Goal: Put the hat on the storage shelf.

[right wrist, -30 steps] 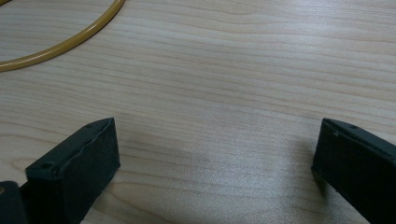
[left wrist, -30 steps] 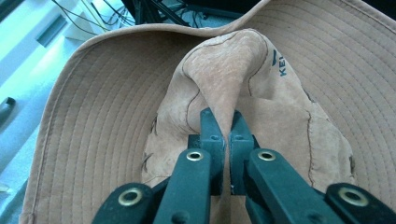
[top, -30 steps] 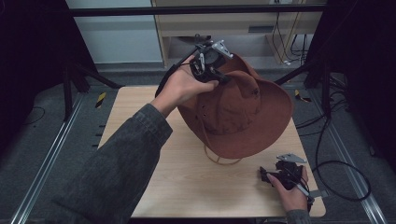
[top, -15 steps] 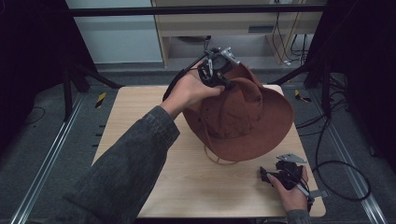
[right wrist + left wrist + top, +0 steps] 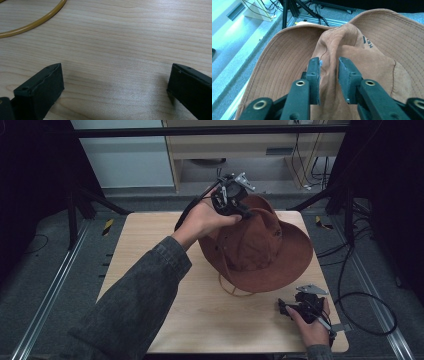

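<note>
The left hand-held gripper (image 5: 235, 200) is closed on a pinched fold of the crown of the brown hat (image 5: 260, 247), and the hat is held tilted at the far side of the bench (image 5: 150, 250), its near brim low over the wood while the crown is raised toward the far edge. In the left gripper view the two black jaws are seen standing close together with a ridge of suede (image 5: 329, 62) clamped between them, the stitched brim (image 5: 287, 65) spreading out behind. The yellowish chin cord (image 5: 235, 287) is seen hanging from the hat and lying in a loop on the bench; part of that loop (image 5: 32, 23) is caught in the right gripper view. The right hand-held gripper (image 5: 295, 309) is rested at the near right corner, well apart from the hat, with its jaws spread wide over bare wood and nothing between them.

The step in hand is judged to be the lifting or repositioning of the hat by its crown. For the next move, the grip on the soft fold should be kept firm, since suede may slip, and the trailing cord should be watched for snagging.
</note>
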Action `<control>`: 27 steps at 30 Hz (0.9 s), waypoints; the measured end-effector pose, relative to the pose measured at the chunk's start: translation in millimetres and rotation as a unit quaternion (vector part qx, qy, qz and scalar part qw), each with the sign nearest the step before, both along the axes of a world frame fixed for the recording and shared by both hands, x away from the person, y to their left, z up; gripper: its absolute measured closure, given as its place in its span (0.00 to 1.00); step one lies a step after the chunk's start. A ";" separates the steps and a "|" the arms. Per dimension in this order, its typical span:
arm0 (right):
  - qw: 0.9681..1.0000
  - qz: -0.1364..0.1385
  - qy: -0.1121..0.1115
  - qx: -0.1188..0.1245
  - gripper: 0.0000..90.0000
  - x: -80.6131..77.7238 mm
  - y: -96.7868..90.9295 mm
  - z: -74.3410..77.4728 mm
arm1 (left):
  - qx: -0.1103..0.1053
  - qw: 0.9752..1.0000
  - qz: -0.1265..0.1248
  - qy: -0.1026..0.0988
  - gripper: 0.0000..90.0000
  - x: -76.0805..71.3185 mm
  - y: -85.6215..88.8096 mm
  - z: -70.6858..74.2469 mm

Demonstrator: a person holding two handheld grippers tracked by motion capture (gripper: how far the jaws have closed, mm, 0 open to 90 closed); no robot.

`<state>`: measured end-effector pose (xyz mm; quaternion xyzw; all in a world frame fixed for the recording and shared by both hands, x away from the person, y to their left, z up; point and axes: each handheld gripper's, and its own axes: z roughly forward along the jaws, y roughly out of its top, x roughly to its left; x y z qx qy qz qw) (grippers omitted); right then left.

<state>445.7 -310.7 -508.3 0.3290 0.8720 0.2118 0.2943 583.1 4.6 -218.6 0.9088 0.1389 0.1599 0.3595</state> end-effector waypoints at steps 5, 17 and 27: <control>1.000 0.000 0.000 0.000 0.01 0.0 0.0 0.1 | -0.005 1.000 0.001 -0.005 0.70 -2.6 4.3 -1.4; 1.000 0.001 0.000 0.000 0.01 0.0 0.0 0.1 | -0.021 0.999 0.005 -0.025 0.49 -11.3 13.0 3.3; 1.000 0.001 0.001 0.000 0.01 0.0 -0.1 0.1 | -0.025 0.999 0.003 -0.030 0.24 -17.2 14.6 0.1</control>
